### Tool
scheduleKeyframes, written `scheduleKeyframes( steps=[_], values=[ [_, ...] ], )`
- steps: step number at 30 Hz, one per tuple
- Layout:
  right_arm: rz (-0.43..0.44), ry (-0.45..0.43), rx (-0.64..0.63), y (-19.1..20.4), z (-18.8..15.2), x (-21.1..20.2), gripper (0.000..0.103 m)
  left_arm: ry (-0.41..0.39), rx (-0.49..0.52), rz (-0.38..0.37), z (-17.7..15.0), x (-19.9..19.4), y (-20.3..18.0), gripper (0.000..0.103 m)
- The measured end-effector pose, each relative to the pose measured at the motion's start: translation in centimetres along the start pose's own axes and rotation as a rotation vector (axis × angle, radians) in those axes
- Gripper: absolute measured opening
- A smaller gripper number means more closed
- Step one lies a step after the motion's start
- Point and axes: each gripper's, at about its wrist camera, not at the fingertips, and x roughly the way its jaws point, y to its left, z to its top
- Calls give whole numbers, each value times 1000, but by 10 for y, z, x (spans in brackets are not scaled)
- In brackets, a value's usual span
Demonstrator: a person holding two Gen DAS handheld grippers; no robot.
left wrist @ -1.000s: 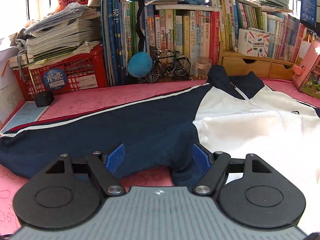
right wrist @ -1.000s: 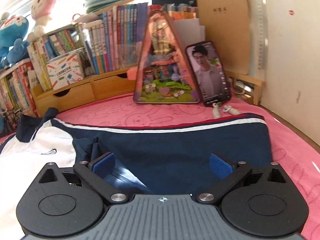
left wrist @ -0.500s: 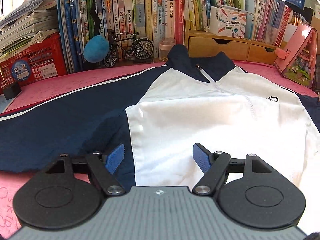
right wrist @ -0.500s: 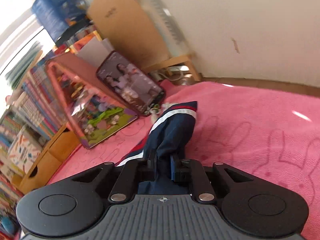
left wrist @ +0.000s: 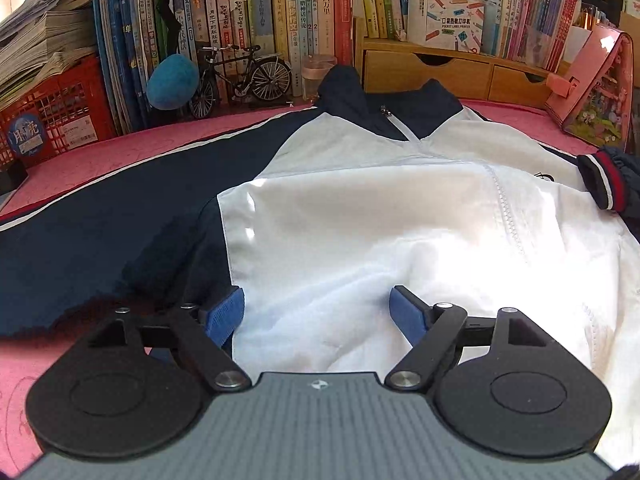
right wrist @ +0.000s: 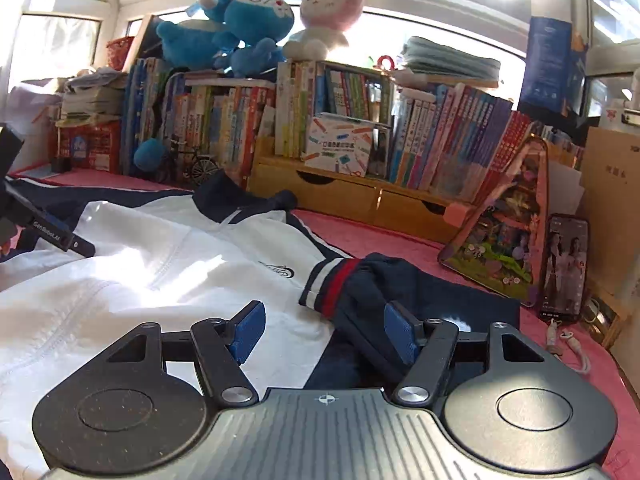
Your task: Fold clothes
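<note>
A: Right gripper [right wrist: 322, 330] spread, jaws just opening, pinching nothing; navy striped-cuff sleeve [right wrist: 360, 284] lies just ahead on the white-and-navy zip jacket [right wrist: 168, 280].

B: Risk: loose sleeve may slide off. Left gripper [left wrist: 318, 312] spread, empty.

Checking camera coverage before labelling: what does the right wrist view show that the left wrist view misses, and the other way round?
Only the right wrist view shows the phone, the plush toys on the books, and the left tool's finger at the frame's edge.

Only the left wrist view shows the spread navy sleeve.

Both show the white-and-navy jacket, the folded-in striped cuff, the model bicycle and the pink cloth. The right tool, just opened, stands off the cuff.
</note>
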Motion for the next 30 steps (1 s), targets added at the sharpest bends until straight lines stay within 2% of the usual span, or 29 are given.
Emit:
scheduleKeyframes(
  steps=[2,4,6,8,9,10,11,12,14,15,17,20,22,23,24,25,26,28,30],
  values=[
    [-48,23,17,-15,0,9,65,-14,-1,-2,-4,3,-1,85],
    [-88,37,-70,-10,-1,23,67,-36,4,1,-7,4,-2,89],
    [-135,37,-149,6,-1,38,79,-56,3,4,-10,5,-3,94],
    [-167,42,-137,13,2,64,84,-65,-6,4,-11,6,-3,95],
    [-147,73,-101,11,4,78,83,-64,-9,4,-11,6,-2,96],
    [-127,104,-64,9,5,91,80,-65,-10,6,-11,6,-2,96],
    [-112,133,-26,3,3,99,64,-67,-9,9,-11,5,-3,96],
    [-100,160,12,-3,1,106,44,-69,-9,13,-12,5,-3,96],
    [-115,170,104,-24,0,107,29,-72,-8,15,-12,5,-3,97],
    [-176,153,141,-38,1,99,23,-71,-11,14,-12,6,-2,97],
    [-301,117,216,-67,3,83,22,-70,-16,11,-12,6,-1,98],
    [-572,76,326,-130,-6,55,23,-71,-15,9,-12,6,0,98],
    [-768,101,362,-168,-16,41,31,-71,-14,7,-13,6,1,98],
    [-848,128,355,-180,-21,36,48,-70,-11,3,-13,6,1,98],
    [-879,143,334,-186,-25,30,70,-69,-8,-1,-12,6,1,98],
    [-904,150,311,-190,-28,24,77,-64,4,-15,-12,6,1,98],
    [-897,117,282,-186,-30,16,83,-56,24,-27,-11,5,1,98],
    [-861,57,232,-174,-29,5,90,-48,60,-50,-8,2,3,97],
    [-746,19,196,-158,-19,5,91,-76,70,-37,-5,-7,8,97]
  ],
)
